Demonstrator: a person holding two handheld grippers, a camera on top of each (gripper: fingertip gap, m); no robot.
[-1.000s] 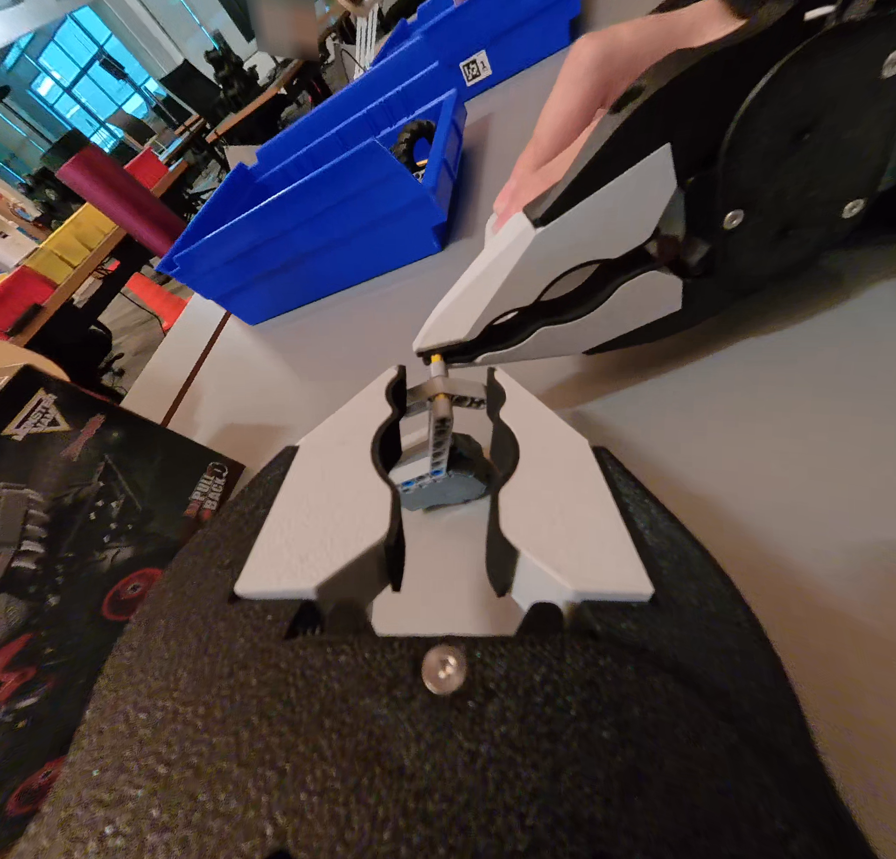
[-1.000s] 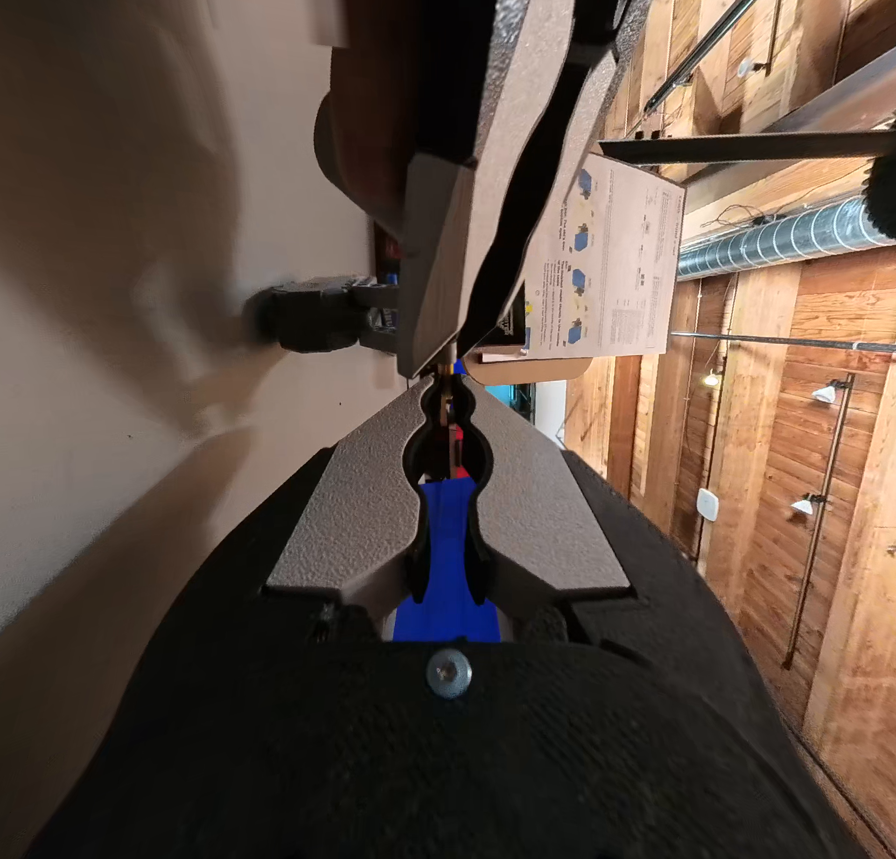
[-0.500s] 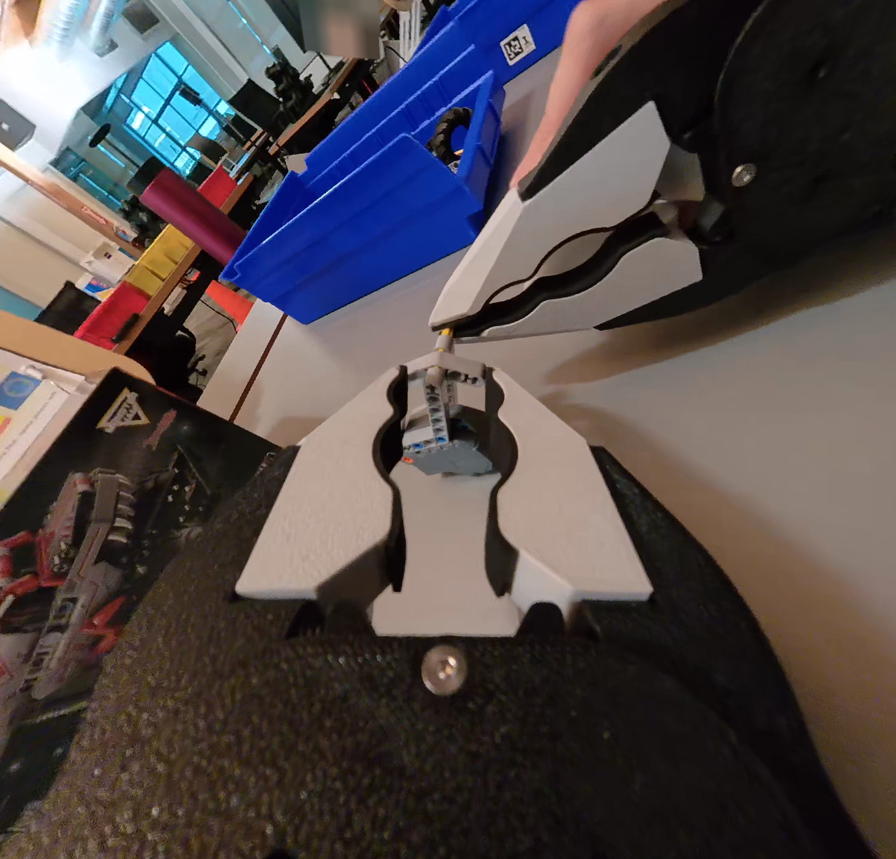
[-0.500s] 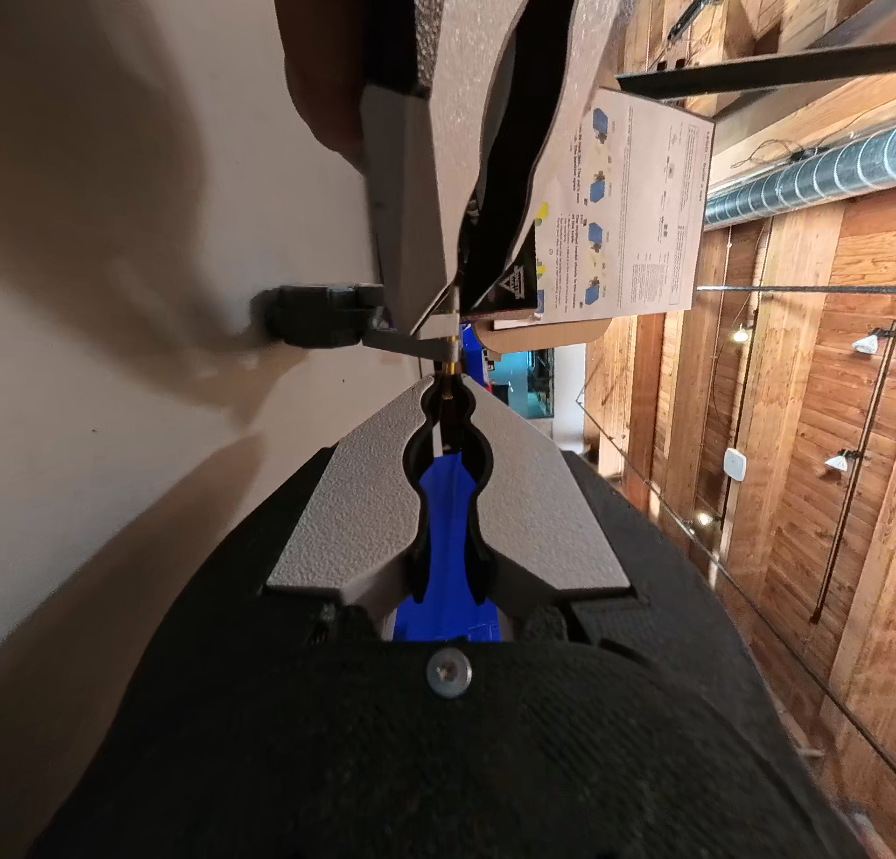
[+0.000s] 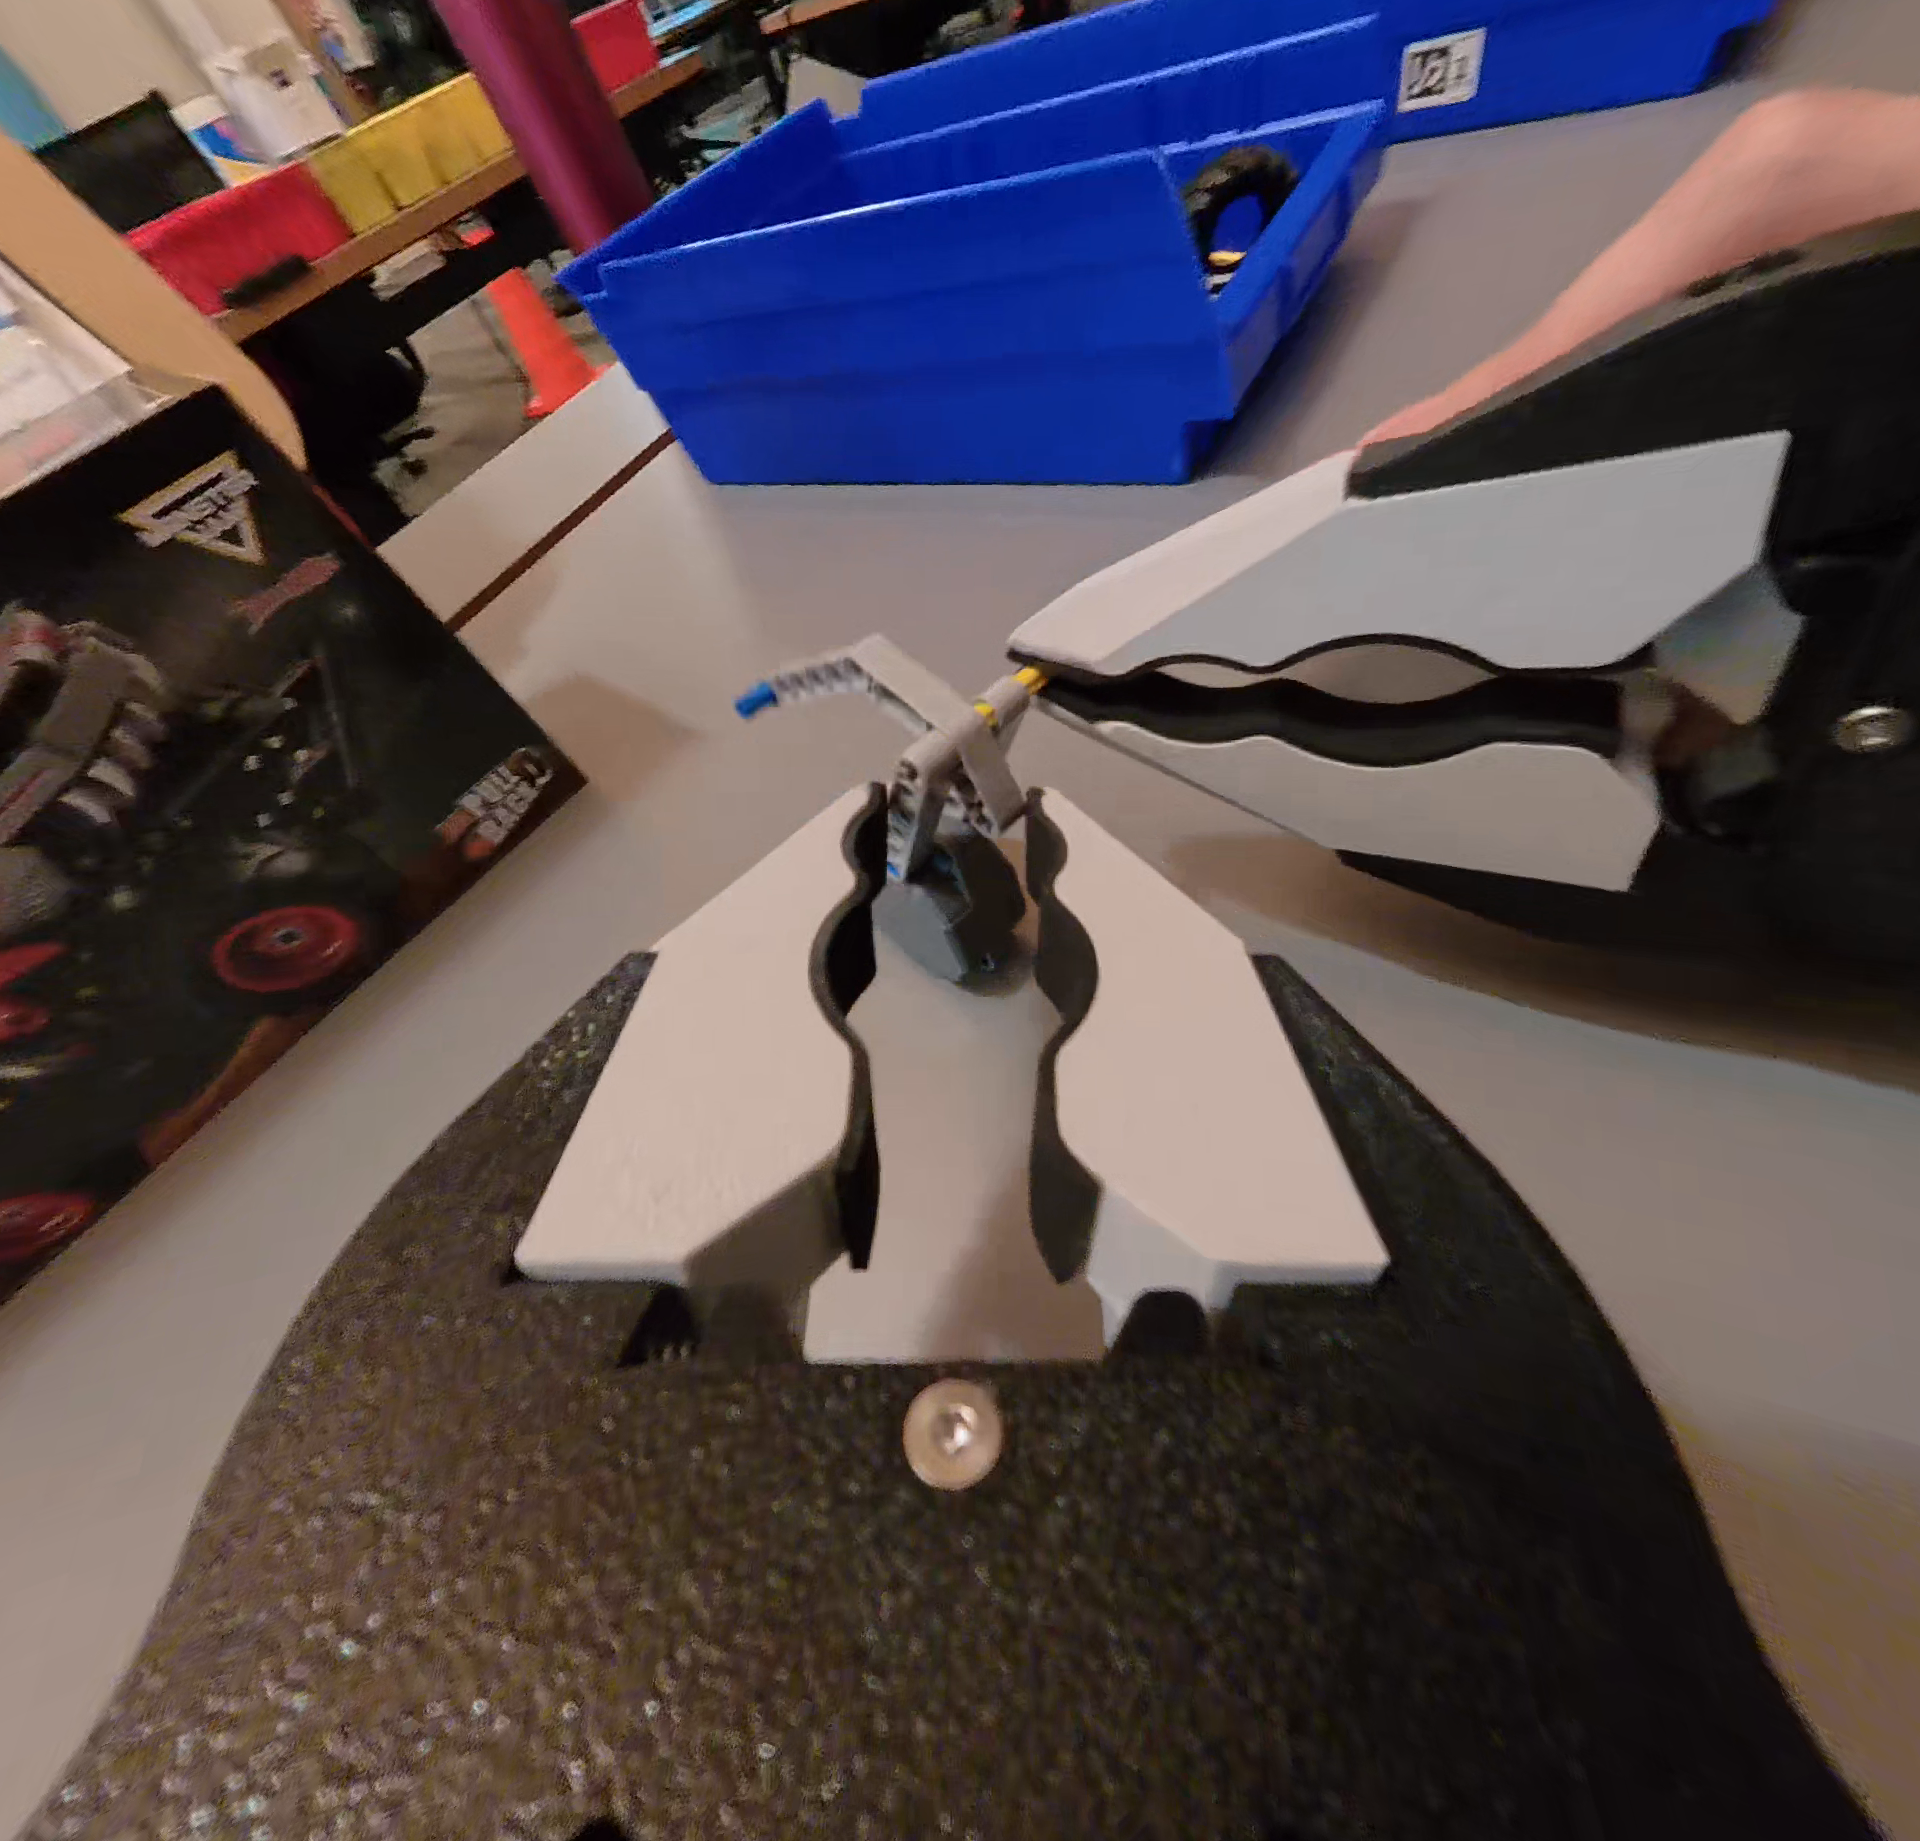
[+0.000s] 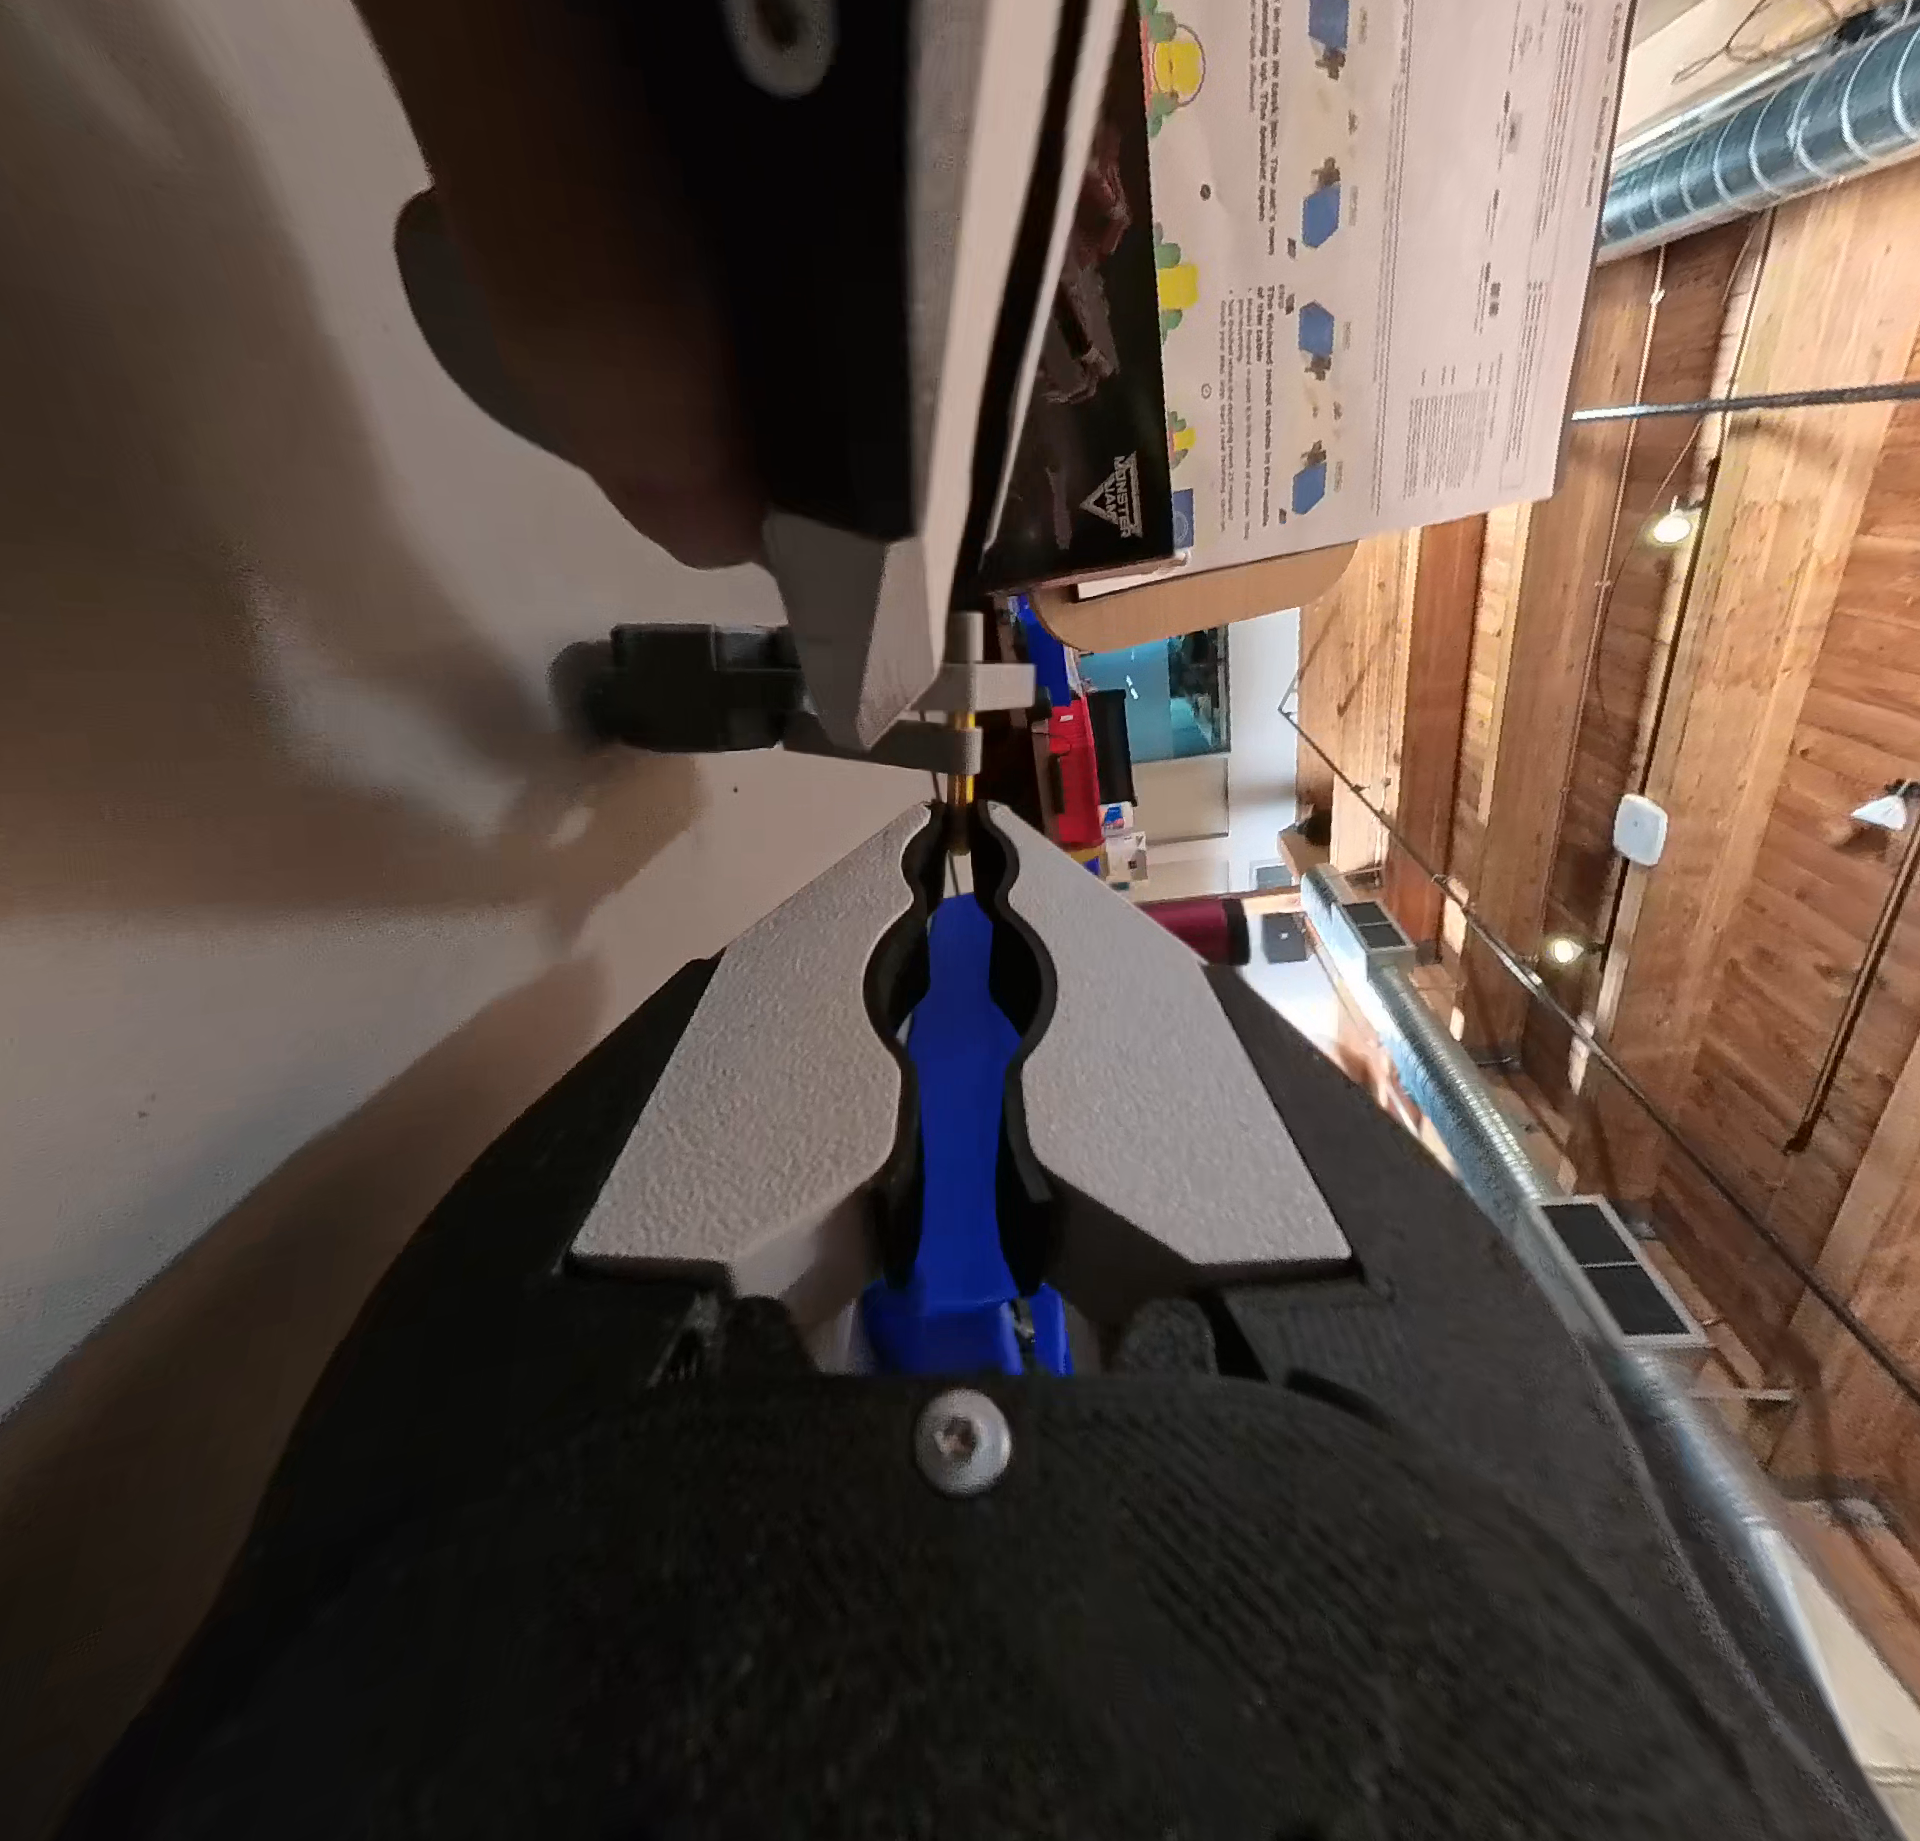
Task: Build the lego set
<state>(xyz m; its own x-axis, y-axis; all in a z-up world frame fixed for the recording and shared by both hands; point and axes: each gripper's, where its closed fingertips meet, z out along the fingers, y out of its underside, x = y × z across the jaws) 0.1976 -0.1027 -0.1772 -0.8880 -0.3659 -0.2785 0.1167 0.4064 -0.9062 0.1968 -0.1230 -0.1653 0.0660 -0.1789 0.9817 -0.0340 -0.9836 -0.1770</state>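
Item: small grey lego piece, held between my two tools above the table.

Nearest, my left gripper (image 5: 951,835) is clamped narrowly on the lego assembly (image 5: 940,856), dark block lowest, grey beams rising and slanting away left to a blue pin (image 5: 753,698). Beyond it my right gripper (image 5: 1029,685) pinches a yellow axle (image 5: 1013,695), long axis running into the grey connector. Judged light, rigid, slippery, joints easily popped; best held by the block. Farther: lego box (image 5: 208,804), blue bins (image 5: 935,337).
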